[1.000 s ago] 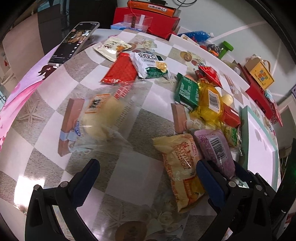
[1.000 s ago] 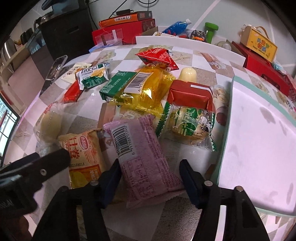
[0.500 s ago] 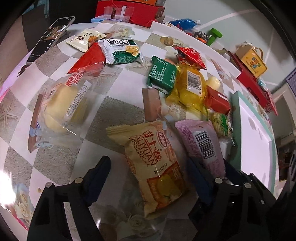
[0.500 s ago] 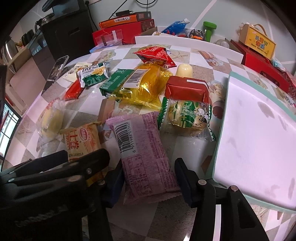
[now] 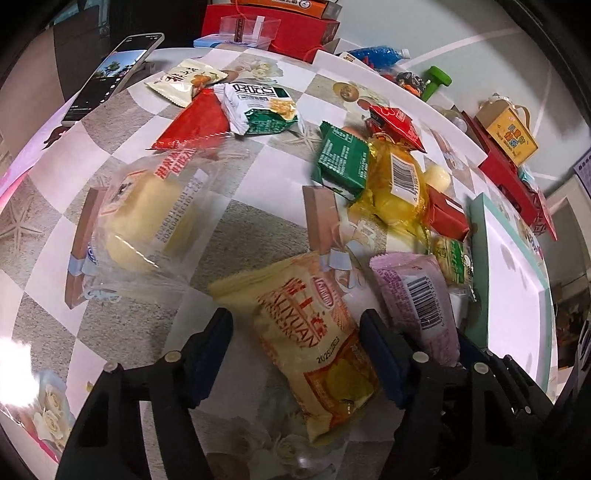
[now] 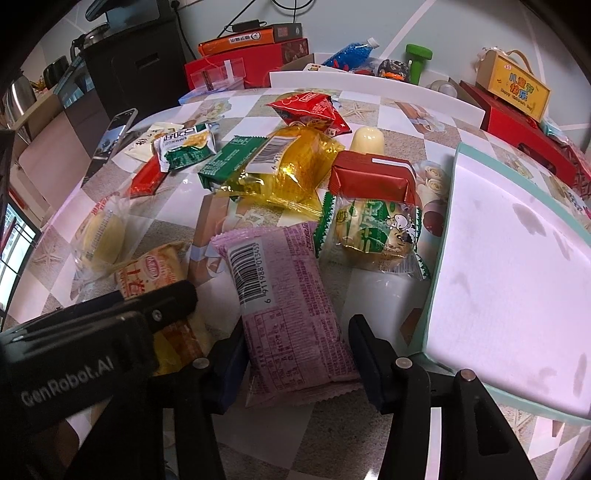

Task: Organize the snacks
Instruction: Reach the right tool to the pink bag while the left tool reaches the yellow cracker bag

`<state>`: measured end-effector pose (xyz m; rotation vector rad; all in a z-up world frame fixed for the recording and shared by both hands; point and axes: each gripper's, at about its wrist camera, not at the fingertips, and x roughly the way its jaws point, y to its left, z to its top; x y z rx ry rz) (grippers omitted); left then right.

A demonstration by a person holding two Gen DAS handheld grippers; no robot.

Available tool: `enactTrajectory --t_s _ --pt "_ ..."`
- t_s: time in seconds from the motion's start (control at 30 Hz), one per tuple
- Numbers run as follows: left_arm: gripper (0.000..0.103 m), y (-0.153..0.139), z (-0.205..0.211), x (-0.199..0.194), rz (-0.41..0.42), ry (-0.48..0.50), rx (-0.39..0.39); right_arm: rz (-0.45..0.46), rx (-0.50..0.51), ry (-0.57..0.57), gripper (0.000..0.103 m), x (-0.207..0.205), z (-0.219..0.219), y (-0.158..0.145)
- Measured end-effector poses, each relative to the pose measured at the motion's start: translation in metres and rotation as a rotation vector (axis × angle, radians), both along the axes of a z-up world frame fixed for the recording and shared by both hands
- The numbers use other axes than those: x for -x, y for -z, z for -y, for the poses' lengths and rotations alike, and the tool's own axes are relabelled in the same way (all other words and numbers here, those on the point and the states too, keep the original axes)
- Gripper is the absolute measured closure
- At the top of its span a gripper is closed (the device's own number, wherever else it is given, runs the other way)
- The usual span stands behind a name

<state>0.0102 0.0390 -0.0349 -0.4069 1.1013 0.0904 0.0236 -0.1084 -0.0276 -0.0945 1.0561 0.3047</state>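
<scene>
My left gripper (image 5: 295, 350) has just been closing around the yellow egg-roll packet (image 5: 310, 343) lying on the checkered tablecloth (image 5: 258, 229); only its right pad touches. My right gripper (image 6: 295, 354) squeezes the pink snack packet (image 6: 284, 302) beside the white tray (image 6: 517, 288).

You are working at a table (image 6: 369, 435) covered in a checkered beige-and-white cloth with glare spots. Behind it: pale wall (image 6: 461, 26) crossed by thin white lines, dark cabinet (image 6: 140, 62) far left, possibly a kettle (image 6: 88, 40) on it; view blurred.
</scene>
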Motion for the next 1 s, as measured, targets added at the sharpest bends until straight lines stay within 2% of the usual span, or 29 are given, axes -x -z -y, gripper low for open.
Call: enactTrajectory --t_s 0.6,0.83,1.0 --pt "0.033 -0.002 -0.017 0.007 0.005 -0.05 0.023 -0.005 -0.007 0.01 0.047 0.001 0.007 0.0" --pt "0.033 -0.001 -0.002 0.003 -0.008 -0.016 -0.026 -0.01 -0.016 0.023 0.047 0.002 0.012 -0.002" --pt "0.047 -0.002 0.007 0.001 0.004 0.011 -0.034 -0.01 -0.014 0.024 0.047 0.002 0.012 -0.002"
